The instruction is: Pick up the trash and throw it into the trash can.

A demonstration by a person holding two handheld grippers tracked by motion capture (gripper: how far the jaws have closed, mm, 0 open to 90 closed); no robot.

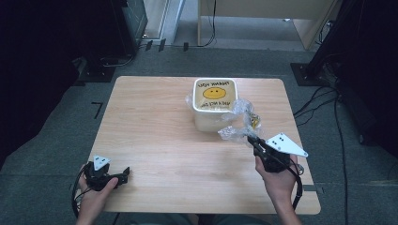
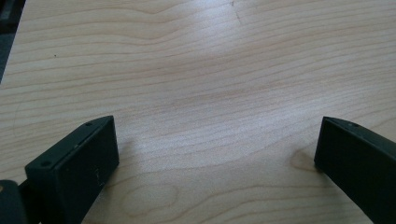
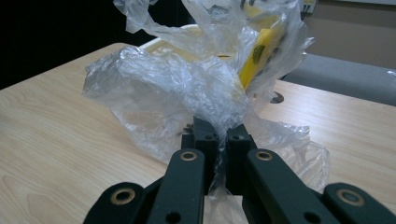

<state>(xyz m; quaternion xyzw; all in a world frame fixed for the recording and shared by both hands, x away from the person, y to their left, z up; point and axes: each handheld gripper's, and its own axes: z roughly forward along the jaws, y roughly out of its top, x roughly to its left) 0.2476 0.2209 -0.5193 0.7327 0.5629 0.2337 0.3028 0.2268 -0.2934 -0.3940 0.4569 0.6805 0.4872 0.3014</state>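
Wooden table, dark room: right gripper clenched on clear plastic bag.
Bag sits crumpled at table's right-centre, touching the cream lidded container with smiley lid; something yellow inside bag. Left gripper rests at near-left table edge, jaws spread wide, nothing between them, well apart from bag.

Right gripper at table's right side, bag clamped between jaws, spreading ahead. Tub beyond bag, touching it. Left gripper well apart to left, near front edge, bare tabletop between jaws.
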